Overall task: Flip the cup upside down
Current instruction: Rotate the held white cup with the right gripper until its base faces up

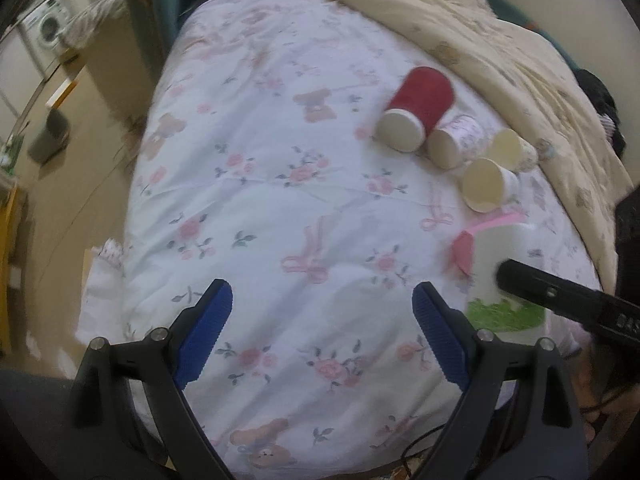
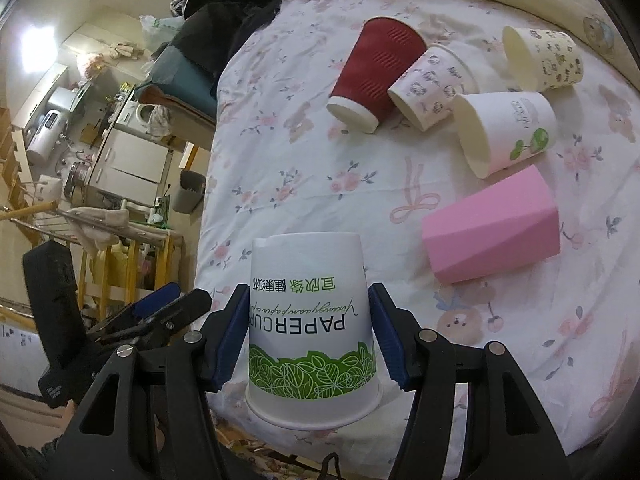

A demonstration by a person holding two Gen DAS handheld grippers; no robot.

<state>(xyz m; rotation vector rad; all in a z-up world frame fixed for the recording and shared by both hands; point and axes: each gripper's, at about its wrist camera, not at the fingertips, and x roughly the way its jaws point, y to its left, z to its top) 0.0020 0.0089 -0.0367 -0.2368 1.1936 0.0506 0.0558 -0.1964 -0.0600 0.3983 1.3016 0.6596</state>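
A white paper cup [image 2: 310, 328] with a green leaf band stands upside down on the floral bed quilt [image 2: 288, 168], rim down, between the blue pads of my right gripper [image 2: 308, 334]. The pads press its sides. It also shows at the right of the left wrist view [image 1: 502, 276], with a black finger [image 1: 560, 292] of the right gripper across it. My left gripper [image 1: 322, 334] is open and empty above the quilt [image 1: 280, 184], to the left of the cup.
Several cups lie on their sides further up the bed: a red ribbed one [image 2: 376, 74], two patterned ones [image 2: 434, 84] [image 2: 544, 58], a white one [image 2: 504, 130] and a pink angular one [image 2: 494, 226]. A beige blanket [image 1: 480, 40] lies behind. The bed edge and floor are at left.
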